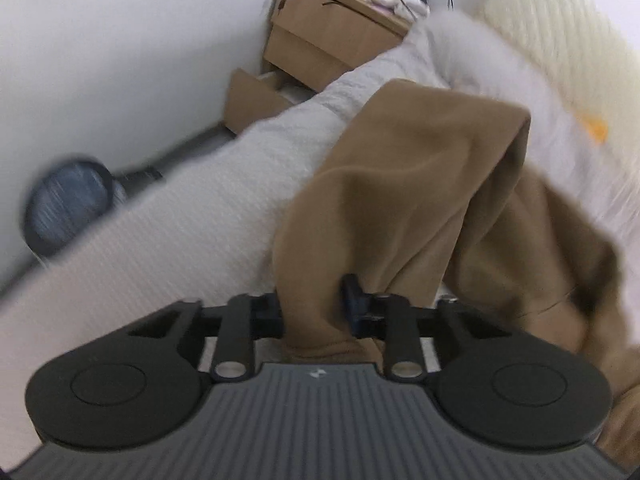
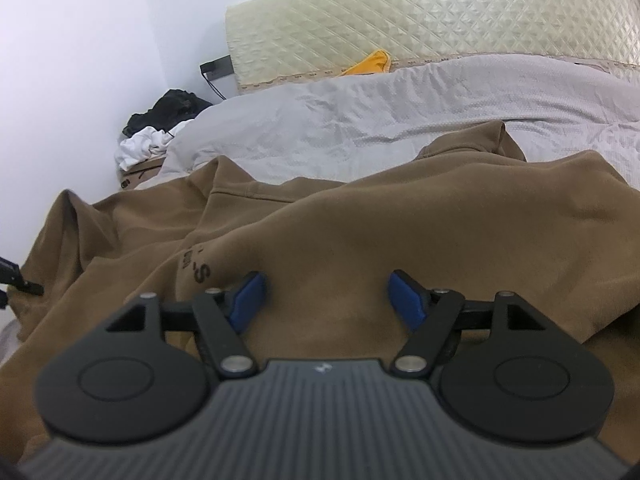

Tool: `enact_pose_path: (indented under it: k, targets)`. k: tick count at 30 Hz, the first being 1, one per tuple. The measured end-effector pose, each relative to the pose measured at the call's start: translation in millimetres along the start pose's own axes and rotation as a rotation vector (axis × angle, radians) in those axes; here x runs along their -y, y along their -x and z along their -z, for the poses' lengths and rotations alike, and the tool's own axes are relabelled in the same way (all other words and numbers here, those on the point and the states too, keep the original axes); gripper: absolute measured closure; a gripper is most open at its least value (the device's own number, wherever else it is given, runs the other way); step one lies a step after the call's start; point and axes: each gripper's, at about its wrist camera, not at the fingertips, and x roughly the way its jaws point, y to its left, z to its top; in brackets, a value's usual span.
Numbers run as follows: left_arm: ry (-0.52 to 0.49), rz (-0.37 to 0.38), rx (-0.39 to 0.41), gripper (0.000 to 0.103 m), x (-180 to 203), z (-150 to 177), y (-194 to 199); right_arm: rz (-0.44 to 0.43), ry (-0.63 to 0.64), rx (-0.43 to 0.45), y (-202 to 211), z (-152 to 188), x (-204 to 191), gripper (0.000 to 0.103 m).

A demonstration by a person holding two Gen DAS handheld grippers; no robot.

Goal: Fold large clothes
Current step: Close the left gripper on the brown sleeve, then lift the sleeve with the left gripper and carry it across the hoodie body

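Note:
A large brown sweatshirt point(image 2: 360, 224) lies spread on the white bedspread point(image 2: 360, 112). In the left wrist view my left gripper point(image 1: 314, 308) is shut on a bunched part of the brown sweatshirt point(image 1: 400, 184) and holds it lifted, so the cloth hangs from the jaws over the bed point(image 1: 180, 216). In the right wrist view my right gripper point(image 2: 328, 296) is open, its blue pads point(image 2: 248, 294) spread wide just above the sweatshirt's flat middle, near some dark printed letters point(image 2: 198, 270). It holds nothing. The left gripper's tip point(image 2: 16, 276) shows at the far left edge.
A cream quilted headboard point(image 2: 440, 20) stands behind the bed with an orange item point(image 2: 370, 62) at its foot. A cardboard box point(image 1: 332, 36) piled with white and black clothes point(image 2: 156, 136) sits beside the bed by the wall. A dark round object point(image 1: 68, 204) lies on the floor.

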Motion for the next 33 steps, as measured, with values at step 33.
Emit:
enact_pose_path:
  k: [33]
  targets:
    - [-1.344, -0.628, 0.951, 0.088, 356.8, 5.3, 266.2, -0.025, -0.129, 0.054, 28.8, -22.3, 38.6, 0.032]
